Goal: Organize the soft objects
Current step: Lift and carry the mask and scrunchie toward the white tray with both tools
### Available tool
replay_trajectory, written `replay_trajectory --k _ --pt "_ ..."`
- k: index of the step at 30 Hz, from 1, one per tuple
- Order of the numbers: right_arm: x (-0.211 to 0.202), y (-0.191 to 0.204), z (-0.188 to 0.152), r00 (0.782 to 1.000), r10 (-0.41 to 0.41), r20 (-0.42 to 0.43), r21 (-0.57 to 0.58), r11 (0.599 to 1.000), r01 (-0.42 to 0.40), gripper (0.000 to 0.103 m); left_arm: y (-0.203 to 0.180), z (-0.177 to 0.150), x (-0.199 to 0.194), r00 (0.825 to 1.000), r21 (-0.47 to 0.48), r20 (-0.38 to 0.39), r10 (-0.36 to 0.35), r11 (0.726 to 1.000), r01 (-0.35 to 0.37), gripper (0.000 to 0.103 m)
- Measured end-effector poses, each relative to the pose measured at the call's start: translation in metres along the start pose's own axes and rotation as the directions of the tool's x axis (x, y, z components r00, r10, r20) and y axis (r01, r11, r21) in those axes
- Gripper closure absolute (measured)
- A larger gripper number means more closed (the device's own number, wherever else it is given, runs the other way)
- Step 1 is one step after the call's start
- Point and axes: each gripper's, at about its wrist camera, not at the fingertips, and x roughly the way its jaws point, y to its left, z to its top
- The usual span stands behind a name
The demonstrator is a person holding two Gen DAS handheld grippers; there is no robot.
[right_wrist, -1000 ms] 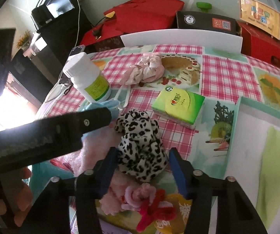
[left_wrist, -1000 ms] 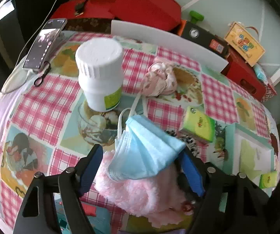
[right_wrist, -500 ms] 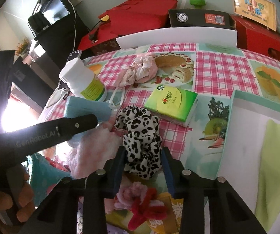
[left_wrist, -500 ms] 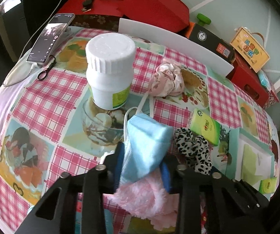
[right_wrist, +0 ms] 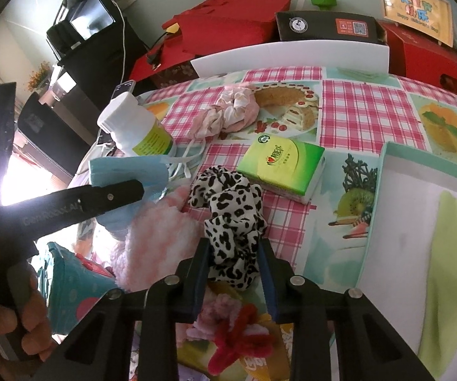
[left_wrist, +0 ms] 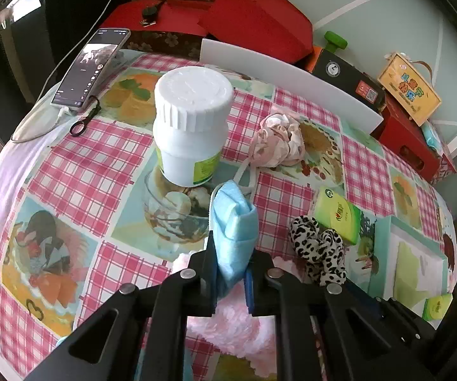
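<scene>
Clearly, the tabletop [left_wrist: 101, 165] wears a pink checked cloth with pictures of food, and red boxes [left_wrist: 228, 16] are piled behind a white board [left_wrist: 292, 73] at its far edge. A white bottle [left_wrist: 193, 127] stands near the middle. The left gripper [left_wrist: 231, 270] has just closed its jaws on a blue face mask [left_wrist: 233, 222], above a pink fluffy cloth [left_wrist: 235, 320]. The right gripper [right_wrist: 233, 273] has just closed on a leopard scrunchie [right_wrist: 231, 216], beside a green tissue pack [right_wrist: 282, 165]

A folded blue face mask [left_wrist: 233, 231] stood upright, pinched between the jaws, its white loops trailing toward the tabletop. A leopard-print scrunchie [right_wrist: 228, 219] was bunched, clamped at one end. A fluffy pink cloth [right_wrist: 152, 238] lay beneath both. A pale pink scrunchie [left_wrist: 277, 141] rested apart.
</scene>
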Motion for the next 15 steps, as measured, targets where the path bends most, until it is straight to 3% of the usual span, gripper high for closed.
replay_trajectory --k 15 --pt "-0.013 0.000 0.002 0.999 0.001 0.037 0.001 1.000 -0.001 0.082 0.006 0.001 -0.017 0.998 -0.019 0.064 -0.008 1.000 0.009 0.091"
